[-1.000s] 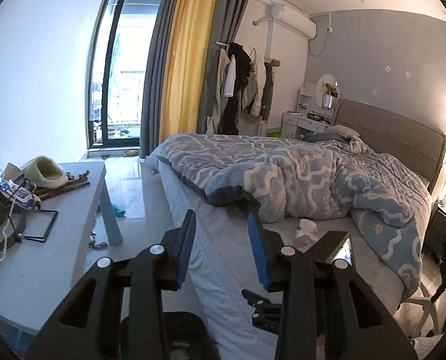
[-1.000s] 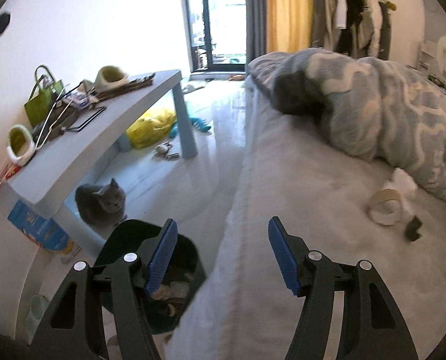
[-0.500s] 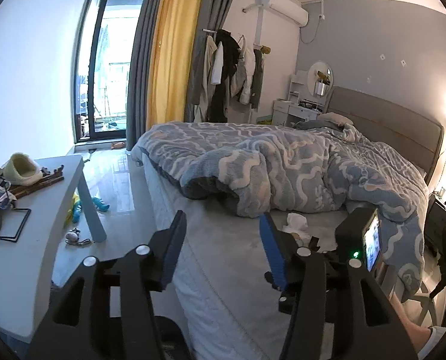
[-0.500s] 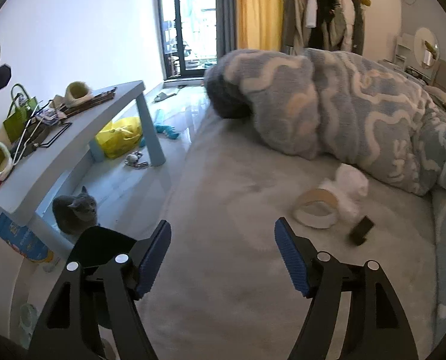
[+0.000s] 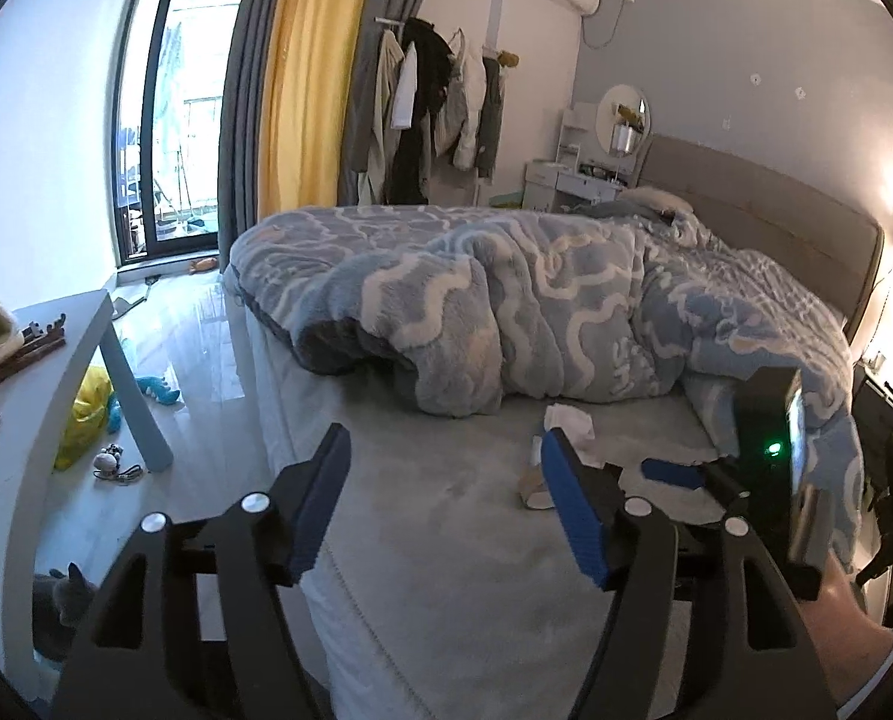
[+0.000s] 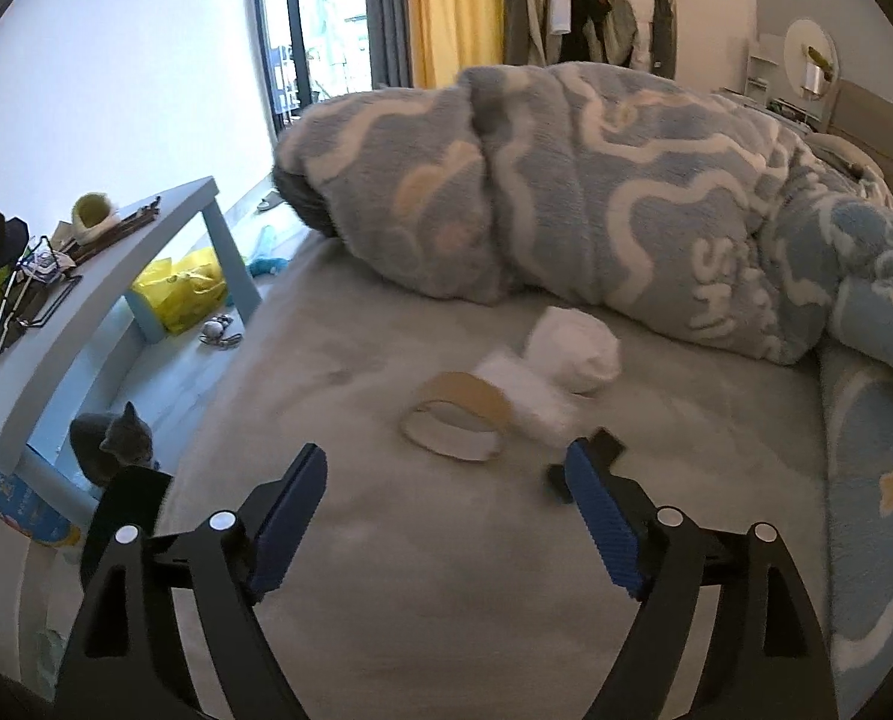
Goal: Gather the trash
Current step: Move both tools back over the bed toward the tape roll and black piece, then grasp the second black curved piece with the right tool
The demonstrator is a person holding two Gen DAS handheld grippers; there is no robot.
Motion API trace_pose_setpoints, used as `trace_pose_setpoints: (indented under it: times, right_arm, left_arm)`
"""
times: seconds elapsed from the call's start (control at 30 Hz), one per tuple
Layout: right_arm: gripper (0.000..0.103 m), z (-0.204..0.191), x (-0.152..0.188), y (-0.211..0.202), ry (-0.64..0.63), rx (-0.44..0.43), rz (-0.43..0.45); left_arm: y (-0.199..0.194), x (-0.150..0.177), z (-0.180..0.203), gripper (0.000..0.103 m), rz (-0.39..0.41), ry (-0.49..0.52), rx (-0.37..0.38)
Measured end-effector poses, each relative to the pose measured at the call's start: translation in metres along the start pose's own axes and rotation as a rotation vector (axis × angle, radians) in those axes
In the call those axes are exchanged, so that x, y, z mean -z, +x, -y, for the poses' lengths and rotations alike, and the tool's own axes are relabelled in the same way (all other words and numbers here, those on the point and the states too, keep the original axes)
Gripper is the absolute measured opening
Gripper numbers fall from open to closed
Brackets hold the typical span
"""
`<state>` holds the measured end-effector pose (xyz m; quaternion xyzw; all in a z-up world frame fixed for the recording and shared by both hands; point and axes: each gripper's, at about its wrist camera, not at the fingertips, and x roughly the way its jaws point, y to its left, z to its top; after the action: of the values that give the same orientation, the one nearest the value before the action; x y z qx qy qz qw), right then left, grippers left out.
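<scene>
Grey bed sheet (image 6: 386, 570) beneath both tools. Right gripper (image 6: 446, 516) spread wide, holding nothing, hovering low over the bed just short of the trash. Cardboard tape ring (image 6: 455, 420) lying flat on the sheet, touching crumpled white tissue (image 6: 572, 348) behind it; small black scrap (image 6: 605, 447) just beside the right blue pad. Fleecy blue blanket (image 6: 566, 198) bunched up beyond the tissue. Left gripper (image 5: 446, 504) likewise spread and empty, raised over the bed edge, with the right tool visible ahead. Pale blue worktop (image 6: 104, 294) off to the left, cluttered; grey cat (image 6: 110, 438) sitting on the floor beneath it.
</scene>
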<state>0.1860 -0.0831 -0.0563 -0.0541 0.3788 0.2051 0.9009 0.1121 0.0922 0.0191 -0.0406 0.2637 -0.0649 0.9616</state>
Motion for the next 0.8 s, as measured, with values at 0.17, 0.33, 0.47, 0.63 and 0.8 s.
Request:
trace_pose_setpoints:
  times: [0.17,0.33,0.47,0.63,0.8]
  right_arm:
    - [0.084,0.027,0.004,0.006,0.013,0.014,-0.020]
    - [0.089,0.046,0.005,0.011,0.007,0.016,-0.032]
    - [0.090,0.061,0.004,0.017,0.015,0.013,-0.038]
    - [0.090,0.071,0.003,0.029,0.007,-0.039,-0.064]
    - [0.090,0.071,0.003,0.044,-0.020,-0.086,-0.098]
  left_arm:
    - [0.025,0.000,0.013,0.072,-0.031,-0.009,0.031]
    - [0.049,0.002,0.024,0.080,-0.057,-0.006,0.050]
    - [0.067,0.005,0.031,0.083,-0.095,0.000,0.073]
    - [0.089,0.009,0.037,0.084,-0.135,0.007,0.077]
    - [0.111,0.012,0.037,0.085,-0.180,-0.006,0.091]
